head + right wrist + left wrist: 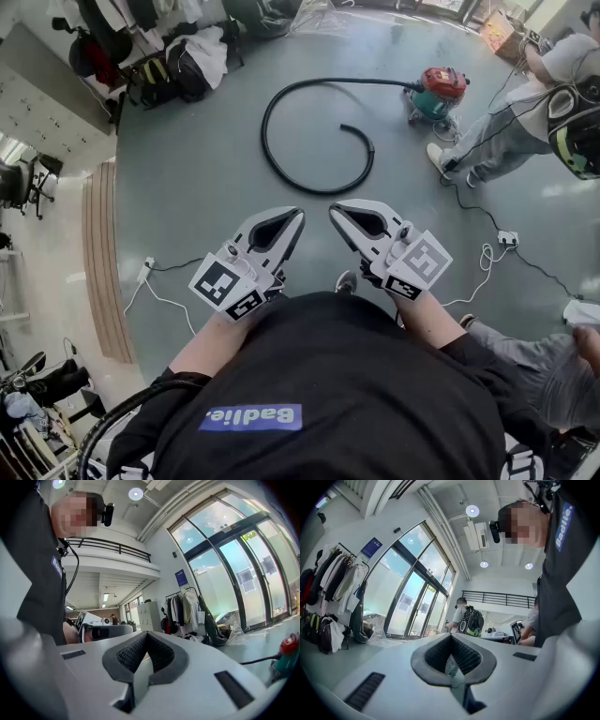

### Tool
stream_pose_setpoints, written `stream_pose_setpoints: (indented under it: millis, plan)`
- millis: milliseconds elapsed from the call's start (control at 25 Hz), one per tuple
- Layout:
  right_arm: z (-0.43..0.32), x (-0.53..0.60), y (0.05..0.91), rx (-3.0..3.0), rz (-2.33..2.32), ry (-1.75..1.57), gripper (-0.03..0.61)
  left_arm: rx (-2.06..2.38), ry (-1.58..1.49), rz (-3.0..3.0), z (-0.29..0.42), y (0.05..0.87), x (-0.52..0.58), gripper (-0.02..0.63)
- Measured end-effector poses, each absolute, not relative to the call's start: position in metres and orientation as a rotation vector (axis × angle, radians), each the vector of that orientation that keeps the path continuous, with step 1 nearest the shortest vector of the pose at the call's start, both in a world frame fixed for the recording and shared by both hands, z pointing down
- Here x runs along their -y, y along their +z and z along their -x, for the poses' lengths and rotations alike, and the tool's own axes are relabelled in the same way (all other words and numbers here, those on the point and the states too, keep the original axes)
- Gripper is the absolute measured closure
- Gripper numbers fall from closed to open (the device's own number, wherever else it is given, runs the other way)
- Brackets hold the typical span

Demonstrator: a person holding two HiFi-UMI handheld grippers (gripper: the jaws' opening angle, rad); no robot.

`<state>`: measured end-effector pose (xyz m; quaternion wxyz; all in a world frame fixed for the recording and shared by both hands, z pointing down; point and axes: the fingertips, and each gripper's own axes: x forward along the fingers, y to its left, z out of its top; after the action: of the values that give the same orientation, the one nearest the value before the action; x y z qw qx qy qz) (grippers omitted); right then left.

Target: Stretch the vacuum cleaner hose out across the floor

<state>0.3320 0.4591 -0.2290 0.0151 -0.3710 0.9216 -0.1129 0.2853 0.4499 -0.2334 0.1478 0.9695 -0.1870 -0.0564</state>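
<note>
A black vacuum hose [265,141] lies curled in a loop on the grey floor. One end joins the red and teal vacuum cleaner [439,92]; its free end [345,128] curls inside the loop. My left gripper [296,217] and right gripper [336,212] are held level side by side in front of my body, well short of the hose. Both are shut with nothing between the jaws. The left gripper view shows its closed pads [451,637] facing the glass doors. In the right gripper view the shut gripper [146,634] has the vacuum cleaner [288,652] at the far right edge.
A person [525,122] sits on the floor right of the vacuum cleaner. Cables and a power strip [507,238] trail at the right, and a white plug [145,272] lies at the left. Bags and clothes [183,64] stand at the back left.
</note>
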Motion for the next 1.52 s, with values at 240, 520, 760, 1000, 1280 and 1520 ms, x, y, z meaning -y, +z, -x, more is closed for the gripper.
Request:
stream_pose_setpoints:
  millis: [240, 520, 760, 1000, 1280, 1520]
  plan:
    - [-0.352, -0.459, -0.221, -2.860, 1.161, -0.366, 0.574, 0.528, -0.147, -2.788, -0.307, -0.227, -0.450, 0.606]
    - [-0.379, -0.453, -0.218, -2.844, 1.159, -0.392, 0.574, 0.517, -0.108, -2.791, -0.335, -0.227, -0.444, 0.606]
    - [-0.415, -0.447, -0.212, -2.798, 1.137, -0.425, 0.574, 0.546, -0.052, -2.801, -0.364, -0.223, -0.435, 0.606]
    - [-0.445, -0.436, -0.190, -2.811, 1.102, -0.467, 0.574, 0.644, -0.021, -2.800, -0.374, -0.211, -0.418, 0.607]
    - [-0.410, -0.387, -0.171, -2.858, 1.135, -0.479, 0.573, 0.649, -0.023, -2.816, -0.332, -0.192, -0.362, 0.606]
    - [-0.349, -0.305, -0.136, -2.859, 1.232, -0.537, 0.572, 0.556, 0.001, -2.824, -0.270, -0.152, -0.270, 0.607]
